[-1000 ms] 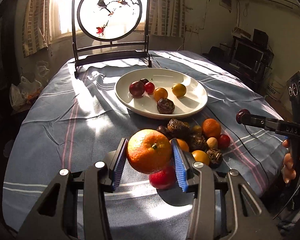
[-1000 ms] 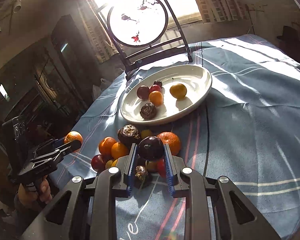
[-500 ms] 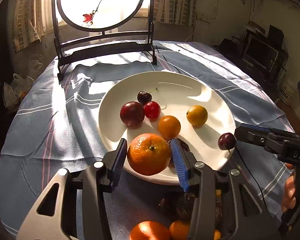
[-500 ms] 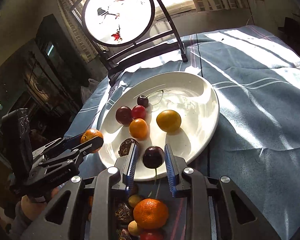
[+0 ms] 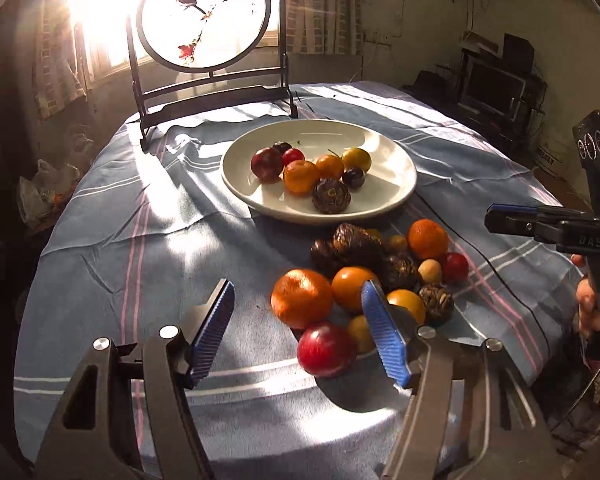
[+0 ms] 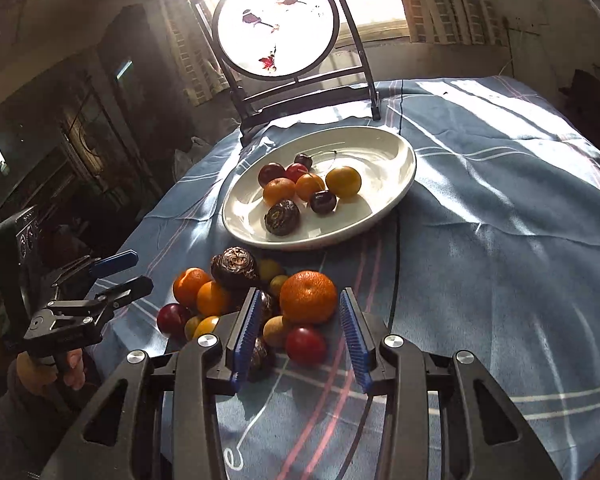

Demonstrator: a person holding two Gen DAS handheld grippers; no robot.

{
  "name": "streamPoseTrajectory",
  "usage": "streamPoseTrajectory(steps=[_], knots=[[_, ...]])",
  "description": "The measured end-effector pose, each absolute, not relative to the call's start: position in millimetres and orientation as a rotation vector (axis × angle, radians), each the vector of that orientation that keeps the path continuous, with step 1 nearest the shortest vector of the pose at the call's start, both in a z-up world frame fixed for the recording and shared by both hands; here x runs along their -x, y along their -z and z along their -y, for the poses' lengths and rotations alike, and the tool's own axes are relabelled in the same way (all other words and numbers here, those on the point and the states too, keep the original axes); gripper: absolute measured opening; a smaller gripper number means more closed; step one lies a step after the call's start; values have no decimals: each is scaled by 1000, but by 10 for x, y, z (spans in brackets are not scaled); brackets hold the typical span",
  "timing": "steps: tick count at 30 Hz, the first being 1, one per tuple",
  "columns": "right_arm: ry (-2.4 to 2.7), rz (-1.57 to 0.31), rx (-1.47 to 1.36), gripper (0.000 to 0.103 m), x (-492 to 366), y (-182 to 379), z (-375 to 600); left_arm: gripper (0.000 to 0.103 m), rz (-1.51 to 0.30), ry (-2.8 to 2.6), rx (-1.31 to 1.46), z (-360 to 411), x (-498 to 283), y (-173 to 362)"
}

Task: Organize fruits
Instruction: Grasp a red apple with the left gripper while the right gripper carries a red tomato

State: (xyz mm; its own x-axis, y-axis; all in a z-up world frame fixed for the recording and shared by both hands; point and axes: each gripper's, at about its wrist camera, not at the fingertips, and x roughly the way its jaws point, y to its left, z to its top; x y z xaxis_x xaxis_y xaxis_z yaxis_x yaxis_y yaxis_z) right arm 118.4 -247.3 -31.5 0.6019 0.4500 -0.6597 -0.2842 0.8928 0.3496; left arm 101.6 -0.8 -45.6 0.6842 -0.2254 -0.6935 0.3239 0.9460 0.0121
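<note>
Both grippers had let go of their loads since the earlier frames: the mandarin (image 5: 300, 177) that the left gripper (image 5: 298, 332) had carried and the dark cherry (image 6: 323, 201) from the right gripper (image 6: 300, 336) now lay on the plate (image 5: 396, 200), and both tools had pulled back over the pile (image 5: 380, 276) on the cloth (image 5: 140, 240).

Each gripper was spread wide and held nothing. On the plate the fruit sat bunched toward the near-left, touching one another, probably because each piece was dropped just inside the near rim, the shortest reach from the pile. The far half of the plate was bare.

The pile lay near the plate's front edge, well short of it. From the right wrist view, the right jaws framed a large mandarin (image 6: 308, 297) on the pile's right side, with a red plum (image 6: 306, 346) just below it; that mandarin looked like the next pick, since it stood proud of its neighbours. The left gripper was offset to the pile's left, its right pad over the yellow fruit, with an orange (image 5: 302, 298) and a red fruit (image 5: 327, 348) between its pads. Whether it was already low enough to close on either I could not tell through the fisheye. Tight packing meant a closing pad could nudge neighbours and set them rolling.
</note>
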Motion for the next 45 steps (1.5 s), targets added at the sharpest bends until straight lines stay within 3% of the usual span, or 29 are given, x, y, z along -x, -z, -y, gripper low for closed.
streamPoseTrajectory(steps=[10,12,25,28,33,45], knots=[[-435,-871,-236,41,-929,570,2444,58,-804,311,-143,77,-1000,912],[-434,-878,-229,41,-943,595,2417,38,-813,341,-129,118,-1036,954],[-376,-907,-84,41,-1232,740,2105,38,-754,332,-54,-90,-697,698],[-380,-932,-108,28,-1306,783,2111,38,-748,328,-40,-110,-687,680],[-385,-868,-154,28,-1198,617,2260,38,-736,333,-26,-113,-732,618],[-363,-821,-208,28,-2011,221,2408,38,-768,333,-27,265,-2022,346]])
